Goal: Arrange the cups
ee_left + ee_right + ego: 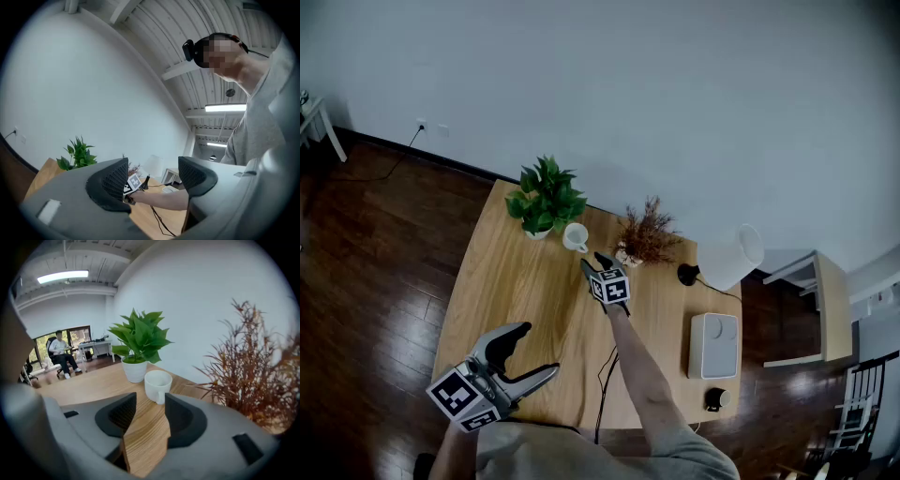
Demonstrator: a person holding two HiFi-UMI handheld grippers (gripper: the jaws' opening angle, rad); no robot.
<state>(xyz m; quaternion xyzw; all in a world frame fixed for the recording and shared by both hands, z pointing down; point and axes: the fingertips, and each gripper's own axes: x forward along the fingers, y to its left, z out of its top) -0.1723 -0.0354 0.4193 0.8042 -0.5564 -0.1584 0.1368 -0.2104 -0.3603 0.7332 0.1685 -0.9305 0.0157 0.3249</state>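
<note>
The white cup [575, 237] stands on the table [516, 281] beside the green plant [546, 197], just ahead of the right claw [150, 399], which is spread and empty. This is likely the approach, which calls for reaching around the cup before closing. The left claw [539, 350] hangs released near the light wooden table's front edge; around it are dark floorboards [375, 244] and a white wall [675, 94].

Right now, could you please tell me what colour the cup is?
The cup is plain white, clearest in the right gripper view.
</note>
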